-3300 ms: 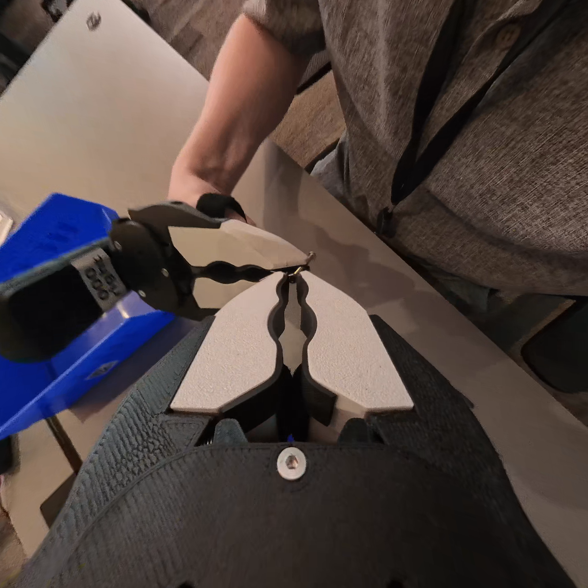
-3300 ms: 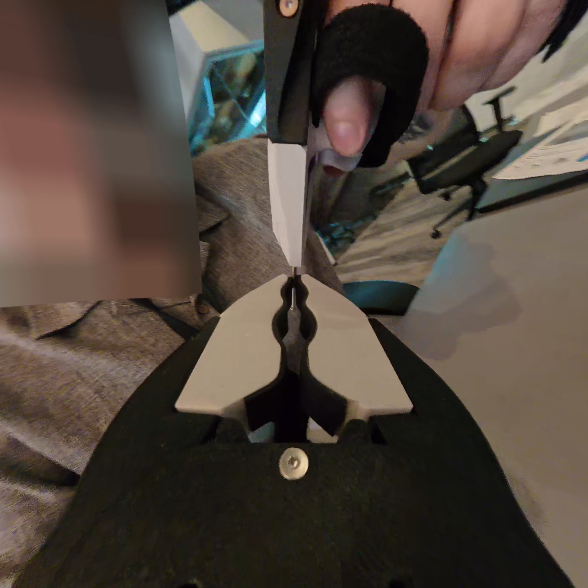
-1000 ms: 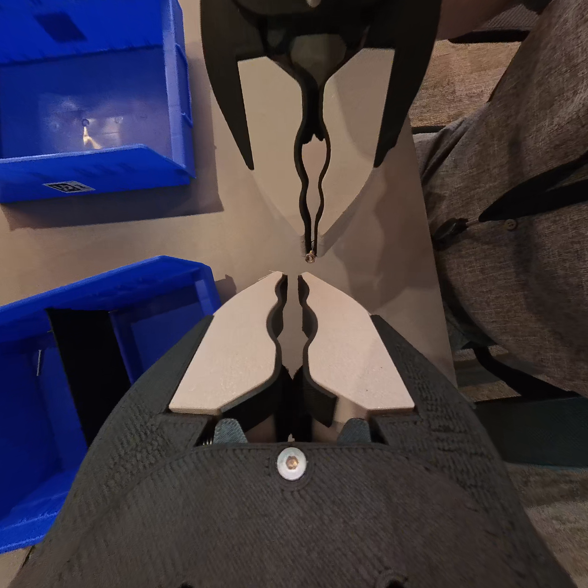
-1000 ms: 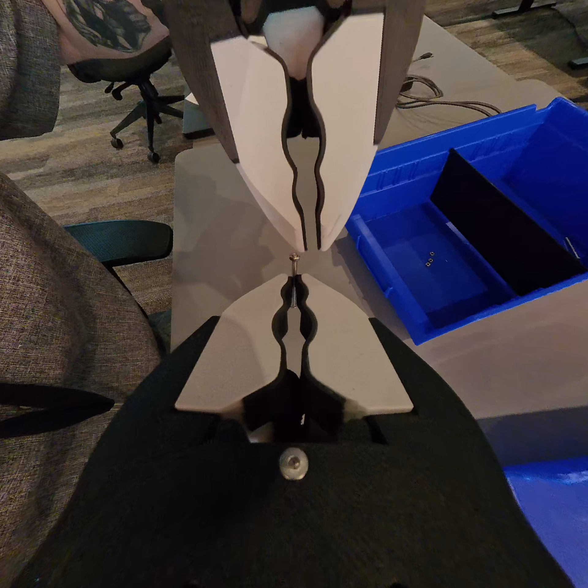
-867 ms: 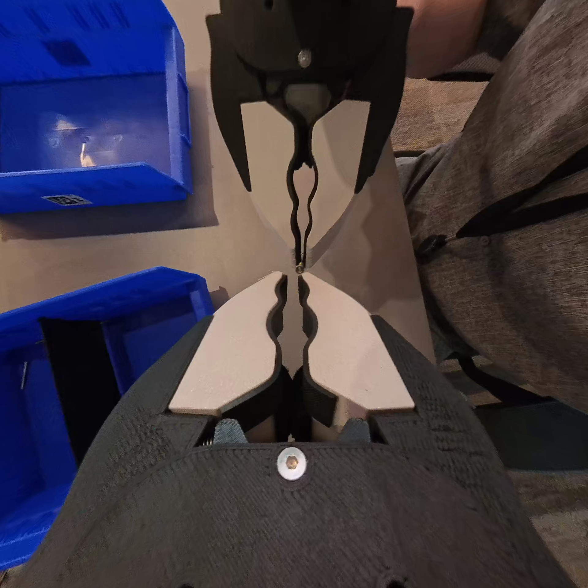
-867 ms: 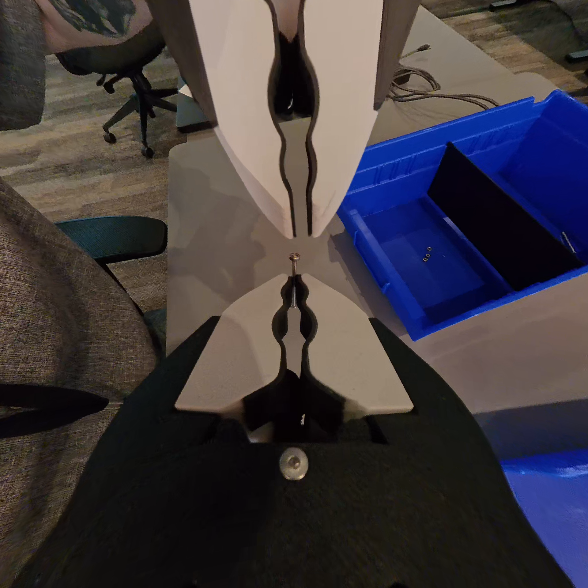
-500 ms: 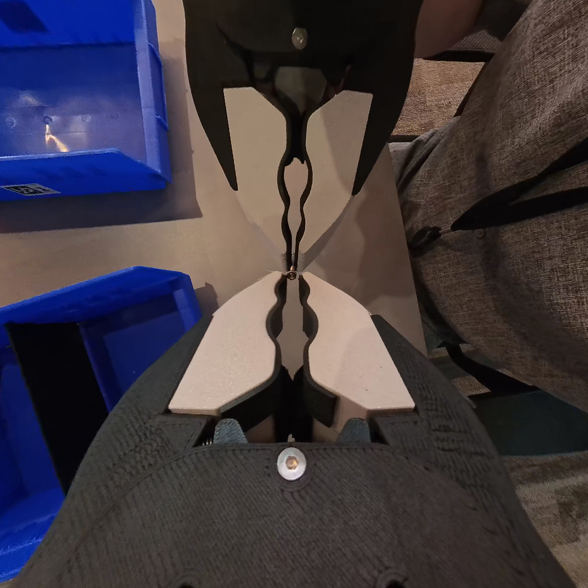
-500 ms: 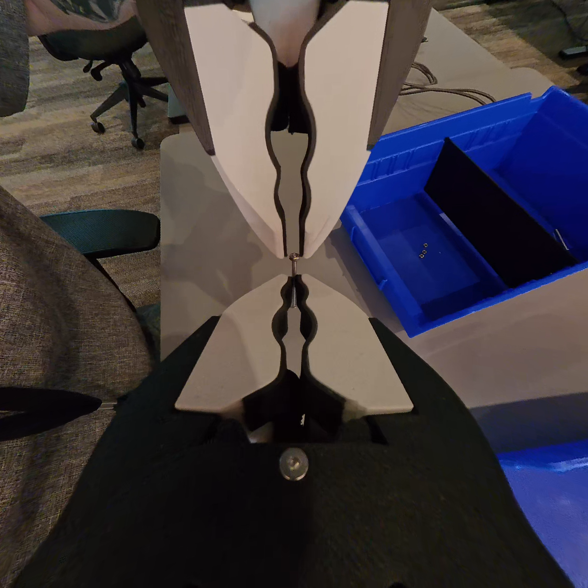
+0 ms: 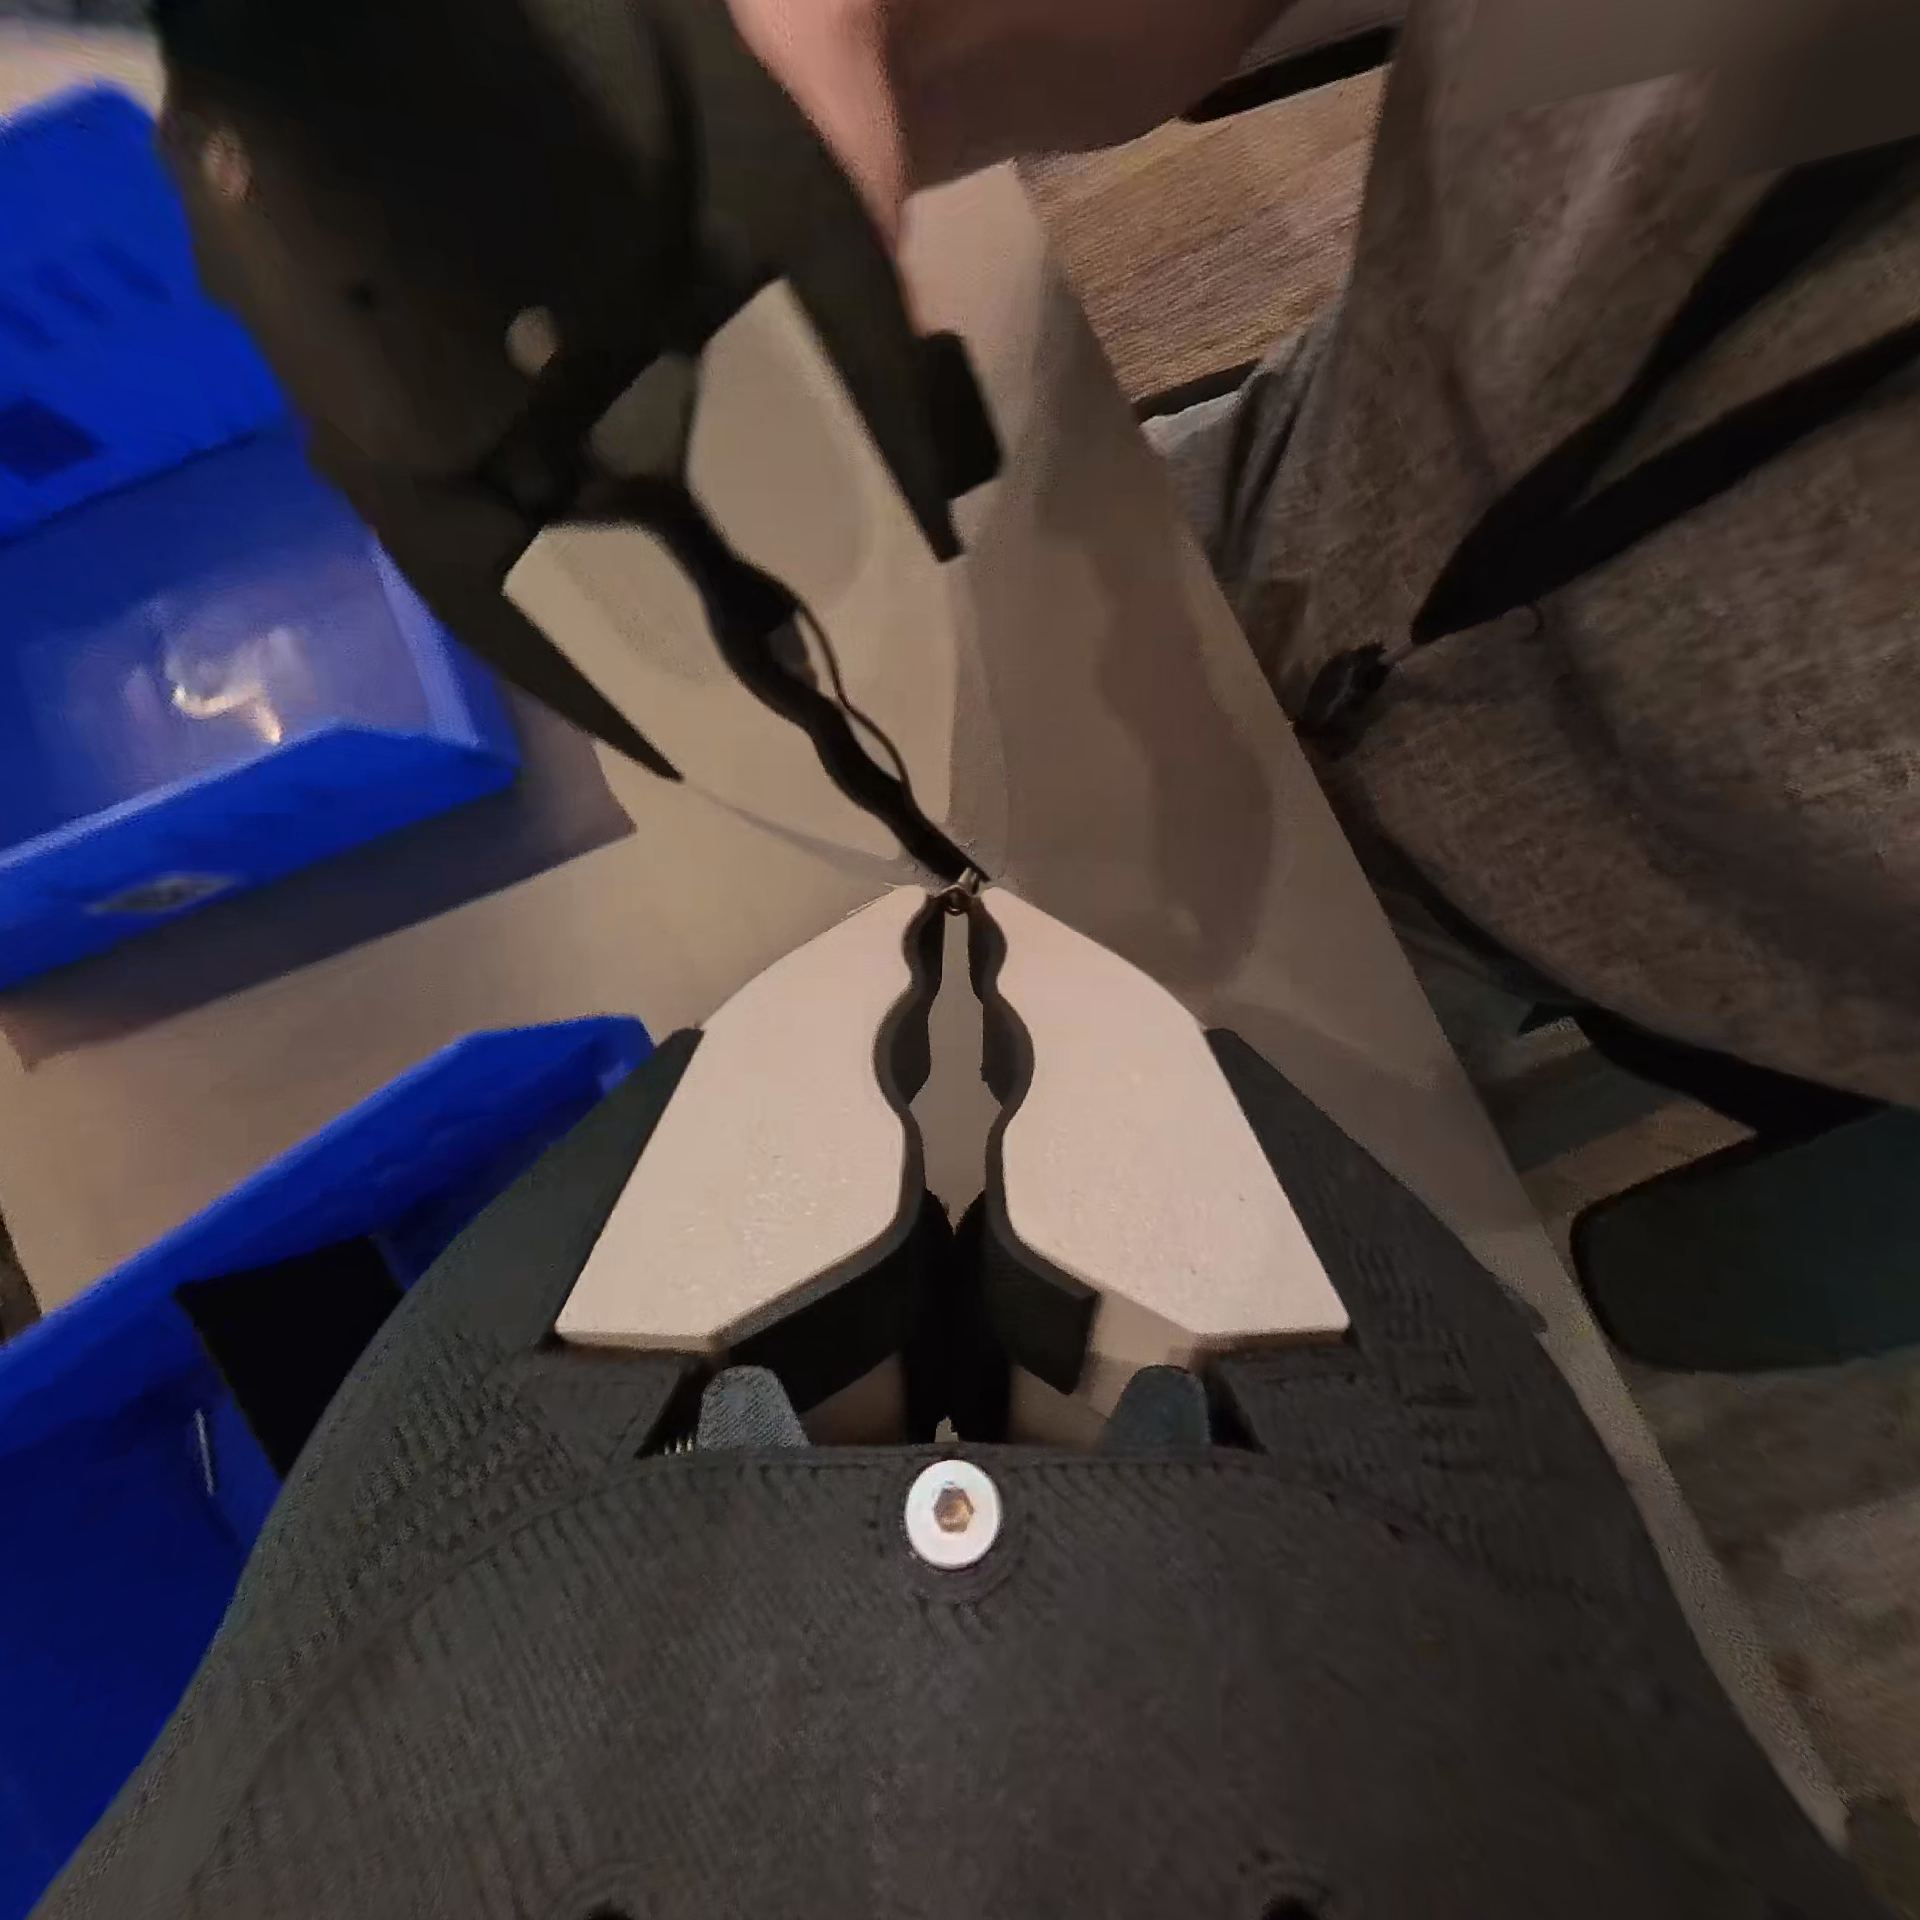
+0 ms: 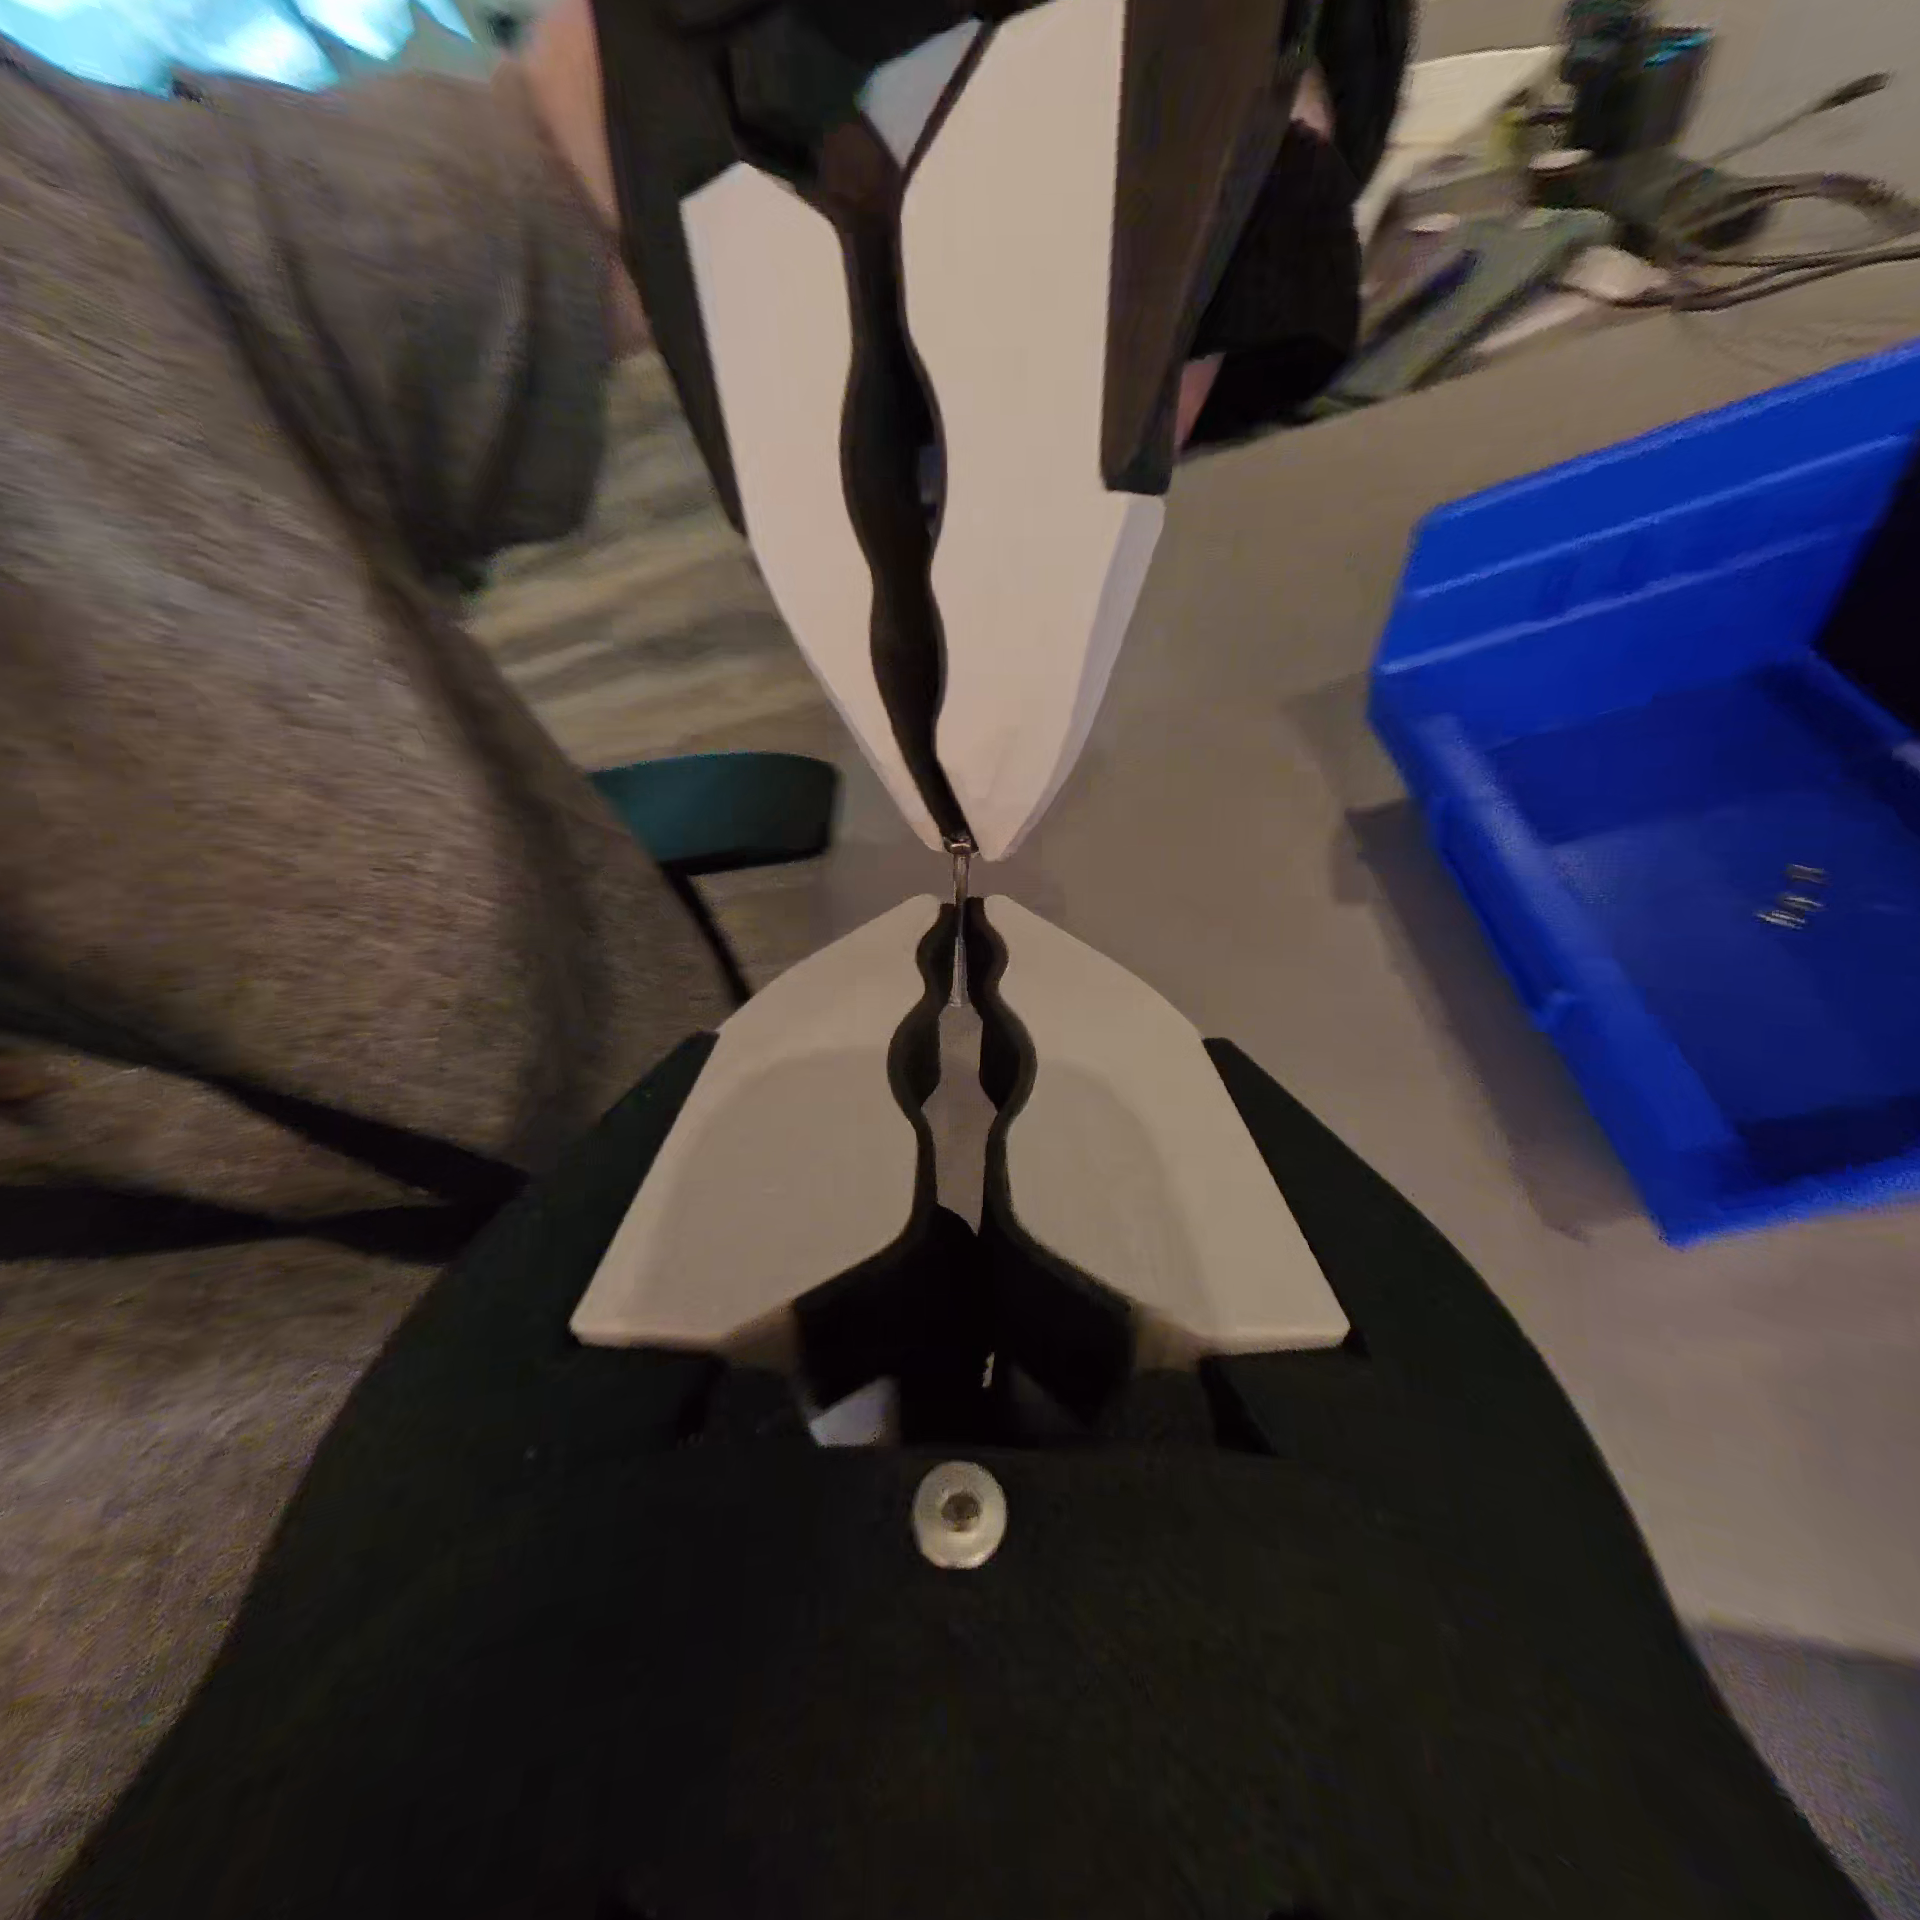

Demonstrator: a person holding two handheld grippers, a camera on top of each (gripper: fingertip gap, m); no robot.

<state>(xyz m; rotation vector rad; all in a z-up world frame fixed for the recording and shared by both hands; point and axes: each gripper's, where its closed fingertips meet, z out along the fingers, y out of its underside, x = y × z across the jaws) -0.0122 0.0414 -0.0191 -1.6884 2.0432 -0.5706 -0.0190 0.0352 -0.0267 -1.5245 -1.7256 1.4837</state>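
1. The right gripper has its jaws clamped together on a thin metal screw, whose shank lies in the slit between the fingertips with its head poking out past them.
2. The left gripper meets it tip to tip. Its jaws are nearly together, and the screw head sits at their tips. Whether they grip it I cannot tell.
3. In the right wrist view the left gripper comes down from above, its tips touching the screw head.
4. In the left wrist view the right gripper comes in tilted from the upper left and is blurred.
5. Both grippers are held in the air above the grey bench, near its edge.
6. A blue bin stands on the bench to the right in the right wrist view, with a few small metal parts on its floor.
7. The left wrist view shows two blue bins, one farther off and one nearer with a dark divider.
8. A person in a grey shirt sits just beside the bench.
9. Cables lie on the bench farther off.
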